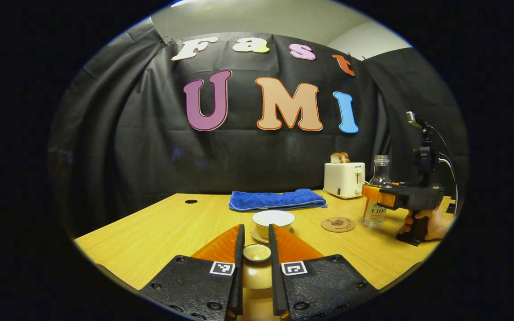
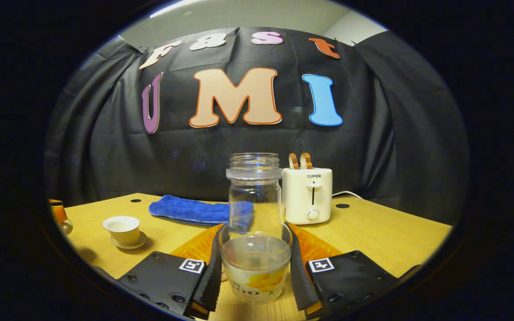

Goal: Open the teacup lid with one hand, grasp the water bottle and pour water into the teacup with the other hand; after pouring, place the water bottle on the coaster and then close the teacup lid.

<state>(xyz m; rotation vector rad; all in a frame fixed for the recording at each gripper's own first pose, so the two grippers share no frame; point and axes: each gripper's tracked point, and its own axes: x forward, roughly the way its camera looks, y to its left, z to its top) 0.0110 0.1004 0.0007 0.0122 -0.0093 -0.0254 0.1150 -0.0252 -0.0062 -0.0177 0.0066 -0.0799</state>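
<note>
My left gripper [image 1: 256, 238] is shut on the small round teacup lid [image 1: 257, 253], held just in front of the open white teacup [image 1: 273, 219] on its saucer. From the right gripper view the teacup [image 2: 123, 228] stands at the far left. My right gripper [image 2: 256, 234] is shut on the clear water bottle [image 2: 254, 223], which is upright, uncapped and holds a little water. In the left gripper view the water bottle [image 1: 376, 196] and the right gripper [image 1: 375, 192] are at the right, beside the round coaster [image 1: 338, 224]. A hand [image 1: 431, 225] holds that gripper's handle.
A folded blue towel [image 1: 277, 199] lies behind the teacup. A white toaster [image 1: 344, 179] with bread in it stands at the back right, close behind the bottle. The yellow wooden table [image 1: 159, 236] runs left to its edge.
</note>
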